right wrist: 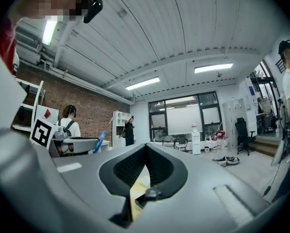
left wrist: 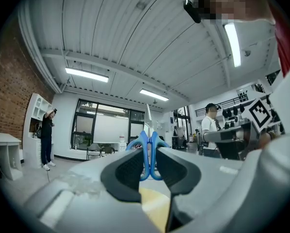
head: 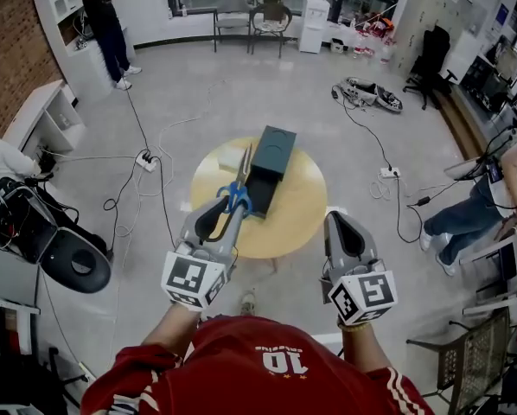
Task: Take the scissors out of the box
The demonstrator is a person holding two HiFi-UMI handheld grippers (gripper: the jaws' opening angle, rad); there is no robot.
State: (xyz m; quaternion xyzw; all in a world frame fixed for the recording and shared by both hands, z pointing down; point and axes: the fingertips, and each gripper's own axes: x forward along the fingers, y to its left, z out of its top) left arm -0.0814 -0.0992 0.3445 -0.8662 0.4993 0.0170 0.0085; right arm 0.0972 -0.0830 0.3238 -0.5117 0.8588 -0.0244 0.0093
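Observation:
My left gripper [head: 226, 213] is shut on the blue handles of the scissors [head: 236, 197]. It holds them above the near edge of the round yellow table [head: 306, 219], with the blades pointing away from me. In the left gripper view the scissors [left wrist: 147, 147] stand pinched between the two dark pads, blade tip up. The black box [head: 276, 150] lies on the table's middle, beyond the scissors, and its near part looks open. My right gripper [head: 341, 221] hovers over the table's near right edge. Its jaws are shut with nothing between them [right wrist: 146, 148].
A pale flat item [head: 232, 156] lies on the table left of the box. Cables and a power strip [head: 146, 159] run across the floor. One person [head: 105, 26] stands by white shelves at the back left, and another [head: 488, 199] sits at the right. A black bag [head: 68, 258] is at the left.

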